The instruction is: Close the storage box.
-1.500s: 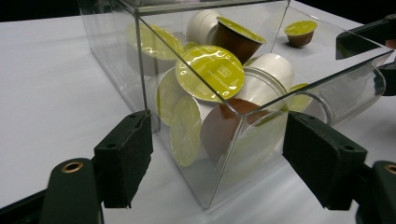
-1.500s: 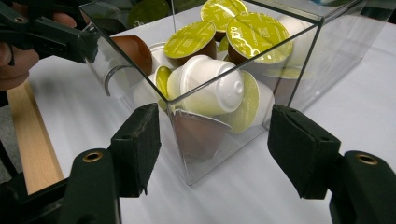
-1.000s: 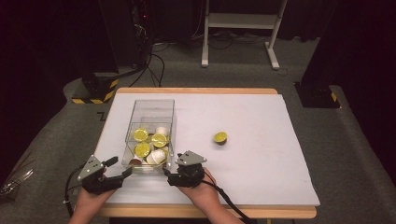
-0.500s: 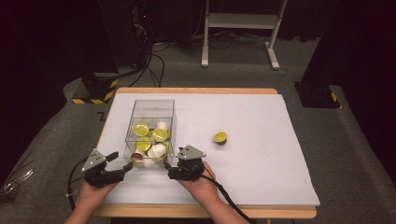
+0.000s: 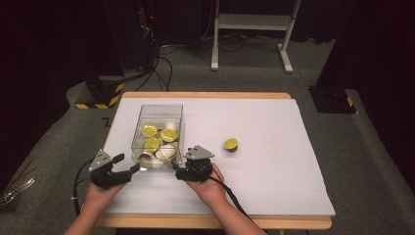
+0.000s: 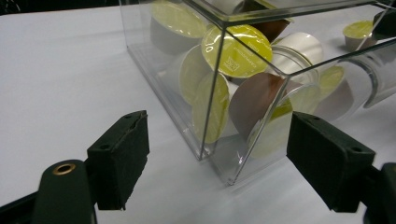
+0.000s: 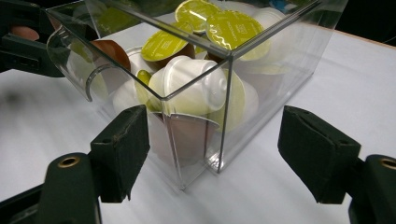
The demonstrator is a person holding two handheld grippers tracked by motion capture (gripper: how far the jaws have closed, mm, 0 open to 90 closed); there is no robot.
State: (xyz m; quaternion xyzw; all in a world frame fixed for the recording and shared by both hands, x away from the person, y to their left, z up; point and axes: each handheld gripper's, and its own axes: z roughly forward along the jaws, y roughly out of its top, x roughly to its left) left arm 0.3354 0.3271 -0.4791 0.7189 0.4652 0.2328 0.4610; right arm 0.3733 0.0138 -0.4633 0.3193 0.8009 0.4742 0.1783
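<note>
A clear plastic box (image 5: 157, 131) full of coffee capsules (image 5: 155, 140) sits on the white table (image 5: 274, 166), left of centre. The left tool (image 5: 128, 167) faces the box's 7 o'clock corner, jaws spread wide and touching nothing. The right tool (image 5: 179, 169) faces its 5 o'clock corner, jaws likewise apart. A single green-lidded capsule (image 5: 231, 144) lies at the box's 3 o'clock, well apart

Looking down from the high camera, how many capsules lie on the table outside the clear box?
1. A single green-lidded capsule sits on the white table, right of the clear box and apart from it. The rest are piled inside the box, some hidden.
</note>
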